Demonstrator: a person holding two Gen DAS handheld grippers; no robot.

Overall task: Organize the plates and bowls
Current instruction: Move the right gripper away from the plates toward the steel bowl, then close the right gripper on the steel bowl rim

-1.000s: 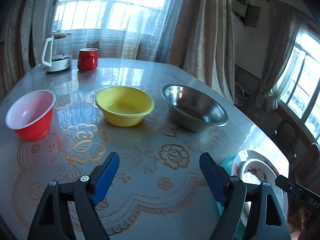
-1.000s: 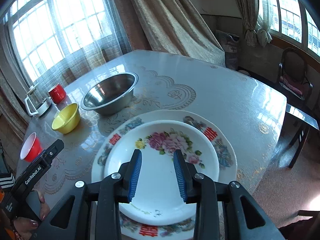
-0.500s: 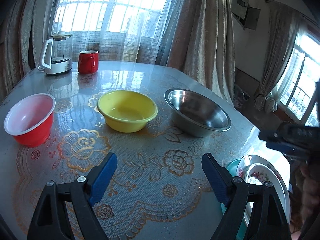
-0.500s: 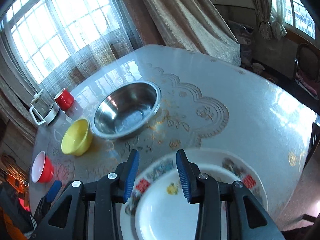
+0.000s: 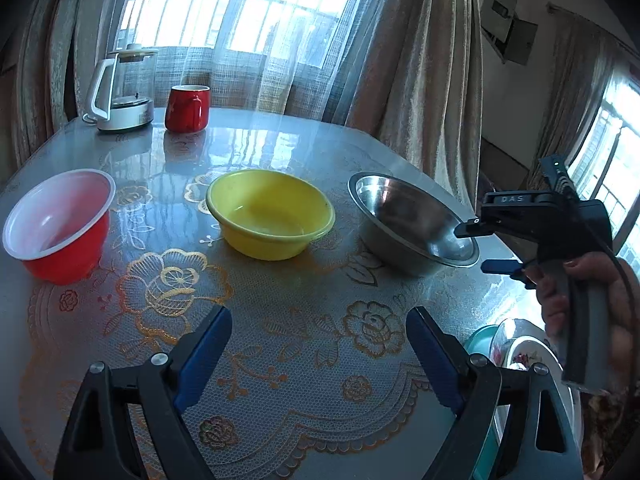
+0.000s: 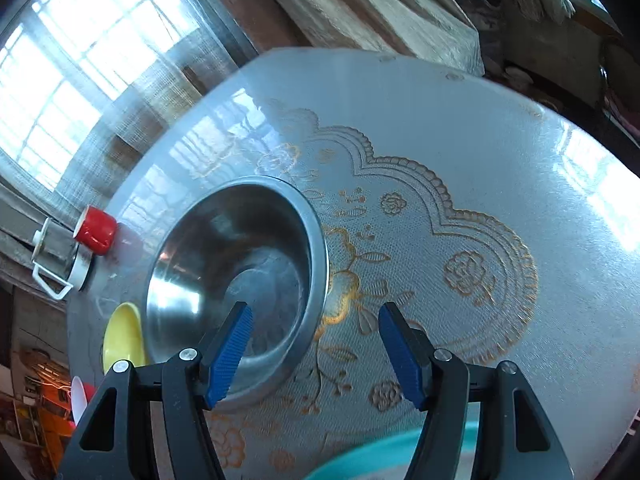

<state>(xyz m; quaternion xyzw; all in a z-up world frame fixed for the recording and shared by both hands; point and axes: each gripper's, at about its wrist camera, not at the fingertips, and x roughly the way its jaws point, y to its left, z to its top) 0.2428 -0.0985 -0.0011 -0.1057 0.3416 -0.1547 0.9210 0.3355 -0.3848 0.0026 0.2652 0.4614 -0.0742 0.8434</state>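
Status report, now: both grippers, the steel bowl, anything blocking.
Left gripper open, empty, over the table. Right gripper opening, empty, astride the steel bowl rim. Yellow bowl beside it; nothing in the way.

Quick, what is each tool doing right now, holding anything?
Left tool: open, opening a little more, nothing between its fingers.
Right tool: opening, holding nothing; the rim of the steel bowl lies in its gap.

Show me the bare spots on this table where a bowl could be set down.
Free: the lace-patterned stretch of the table in front of the yellow bowl, and the wide bare area right of the steel bowl. Crowded: the far corner with the kettle and red mug, and the near edge with stacked plates.
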